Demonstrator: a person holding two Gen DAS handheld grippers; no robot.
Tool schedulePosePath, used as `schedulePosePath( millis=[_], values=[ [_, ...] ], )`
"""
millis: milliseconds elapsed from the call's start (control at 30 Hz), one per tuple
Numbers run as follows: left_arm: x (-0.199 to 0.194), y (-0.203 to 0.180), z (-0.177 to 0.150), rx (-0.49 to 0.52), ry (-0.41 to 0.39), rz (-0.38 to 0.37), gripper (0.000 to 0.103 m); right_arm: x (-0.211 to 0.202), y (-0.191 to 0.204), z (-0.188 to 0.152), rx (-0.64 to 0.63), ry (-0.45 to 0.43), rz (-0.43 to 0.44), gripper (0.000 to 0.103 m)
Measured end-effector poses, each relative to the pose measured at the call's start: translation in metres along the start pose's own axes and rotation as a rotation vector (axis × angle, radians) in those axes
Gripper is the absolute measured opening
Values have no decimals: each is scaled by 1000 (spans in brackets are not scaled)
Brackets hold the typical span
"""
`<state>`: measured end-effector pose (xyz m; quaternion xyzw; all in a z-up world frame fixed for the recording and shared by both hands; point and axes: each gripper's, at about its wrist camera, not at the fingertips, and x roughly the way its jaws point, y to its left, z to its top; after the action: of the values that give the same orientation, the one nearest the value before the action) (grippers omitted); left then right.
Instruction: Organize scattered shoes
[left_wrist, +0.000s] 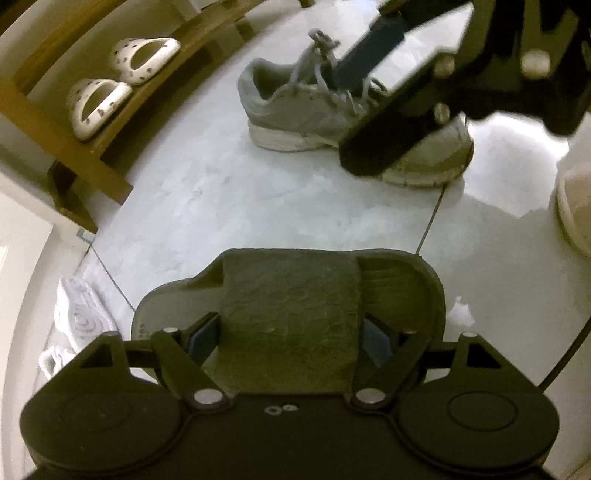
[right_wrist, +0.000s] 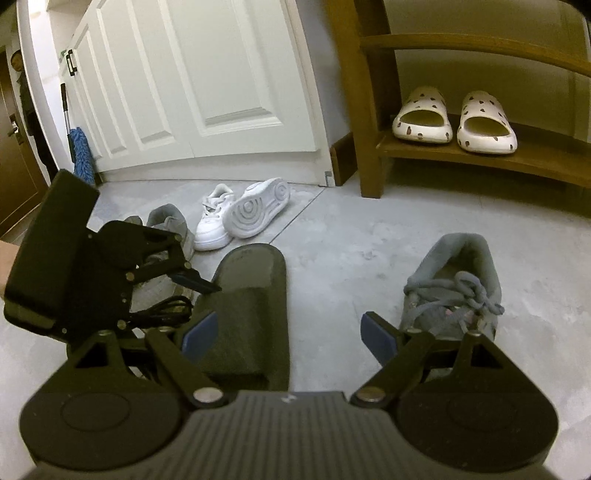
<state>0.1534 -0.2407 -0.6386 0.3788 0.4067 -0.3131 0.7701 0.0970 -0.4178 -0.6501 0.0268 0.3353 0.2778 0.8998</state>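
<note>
Grey floor (right_wrist: 369, 221): carrying every loose shoe, running up to a white door (right_wrist: 240, 74) and a wooden rack (right_wrist: 354, 110).

Rack: standing at the floor's far edge, beside the door. Its bottom shelf (right_wrist: 535, 155) is holding spotted slippers (right_wrist: 421, 114), paired at the shelf's left end with toes facing out; the rest of the shelf is lying free.

Grey sneaker (right_wrist: 454, 258): sitting upright mid-floor, laces tangled and loose. A second grey one (right_wrist: 168, 221) is lying half hidden near the door.

White sneakers (right_wrist: 236, 210): lying against the floor's door edge, one tipped with its sole showing.

Dark slide (left_wrist: 291, 314): resting flat on the floor, well apart from the rack, just beside the grey sneaker.

Left gripper (left_wrist: 290, 339): pointing steeply down, jaws spread to either side of the slide's strap; the pads are seemingly not pressing it.

Right gripper (right_wrist: 295, 332): jaws standing wide and empty, hovering over bare floor between slide and grey sneaker.

Risks, as judged:
- The strap is looking soft and broad; closing on it alone is likely to leave the sole dangling and swinging, perhaps slipping free on the way to the shelf.
- The two grippers are working close together, so a lift could be knocking one into the other.
- Loose laces could be snagging a finger.
- A careless placing could be shoving the slippers askew.
</note>
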Motion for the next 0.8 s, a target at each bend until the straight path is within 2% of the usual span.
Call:
schedulePosePath(
  millis=[100,133,200,367,400,433,500,600,700,733,800],
  values=[
    [-2,5,2,-12,-45,4,82,0,0,1,-12,-1,13,87],
    [2,3,4,30,-48,27,82,0,1,1,-19,-2,17,87],
    [12,-4,10,170,-48,95,83,2,1,2,-22,-2,19,87],
    [33,-15,21,541,-63,209,82,2,-2,3,2,-6,4,87],
    [36,-14,23,585,-62,226,81,2,-3,3,6,-8,-2,87],
    [40,-13,27,582,-37,221,81,1,-4,3,9,-9,-8,87],
    [48,-8,37,542,31,192,82,1,-5,3,15,-10,-14,87],
    [33,1,40,347,-2,83,81,-3,-7,4,21,-19,-2,87],
    [19,18,39,68,-31,-66,81,-4,-10,5,19,-20,5,87],
    [17,23,37,-9,-40,-89,81,-4,-11,5,17,-19,7,87],
    [7,40,31,-244,-79,-112,81,-4,-15,6,35,-22,17,87]
  ],
)
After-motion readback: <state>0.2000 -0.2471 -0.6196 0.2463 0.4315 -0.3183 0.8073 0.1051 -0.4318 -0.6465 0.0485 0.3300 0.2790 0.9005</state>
